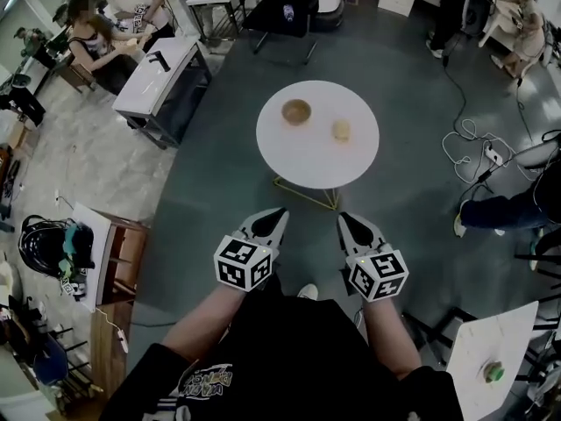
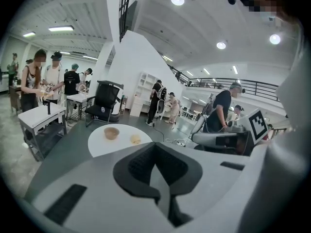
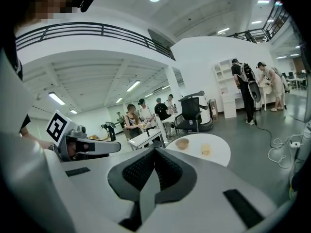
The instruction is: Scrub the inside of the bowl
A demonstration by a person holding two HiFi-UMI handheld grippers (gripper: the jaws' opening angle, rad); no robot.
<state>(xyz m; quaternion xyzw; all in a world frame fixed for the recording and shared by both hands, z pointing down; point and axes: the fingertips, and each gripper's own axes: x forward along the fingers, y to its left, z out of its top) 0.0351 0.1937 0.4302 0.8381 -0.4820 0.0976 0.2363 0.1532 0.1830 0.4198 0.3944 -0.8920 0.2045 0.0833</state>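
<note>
Left gripper [image 1: 275, 214] and right gripper [image 1: 347, 220], jaws pressed together and empty, hang before the table's [image 1: 317, 167] near edge; bowl [image 1: 296, 111] and sponge [image 1: 341, 130] sit toward its far edge.

We hold left hand-held gripper [image 1: 280, 212], right hand-held gripper [image 1: 343, 218] side by side, pointing far; both jaws closed, empty.

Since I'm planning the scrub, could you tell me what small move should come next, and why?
Probably walk up to the round table: the left gripper and right gripper are both shut, empty and well short of the bowl and the yellowish sponge-like piece beside it.
</note>
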